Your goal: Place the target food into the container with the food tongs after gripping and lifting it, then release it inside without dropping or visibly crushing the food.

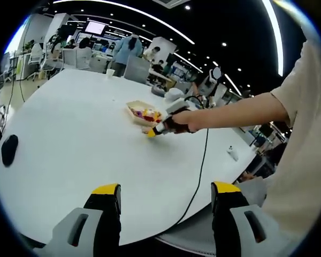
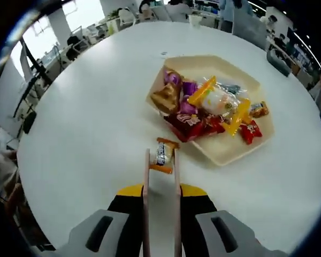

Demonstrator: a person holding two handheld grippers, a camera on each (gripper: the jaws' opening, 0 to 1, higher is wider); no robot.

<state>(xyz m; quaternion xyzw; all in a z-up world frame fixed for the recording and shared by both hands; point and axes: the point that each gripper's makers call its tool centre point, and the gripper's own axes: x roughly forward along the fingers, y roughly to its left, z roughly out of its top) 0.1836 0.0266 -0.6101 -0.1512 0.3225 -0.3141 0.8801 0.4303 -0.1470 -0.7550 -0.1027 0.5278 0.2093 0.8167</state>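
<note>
Tray (image 2: 224, 152) holds wrapped snacks (image 2: 203, 110); tongs (image 2: 161, 187) (closed) — candy (image 2: 163, 155).

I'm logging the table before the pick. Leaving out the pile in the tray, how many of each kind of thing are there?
Tray: 1
Tongs: 1
Loose sweet: 1
Cup: 1
Total: 4
</note>
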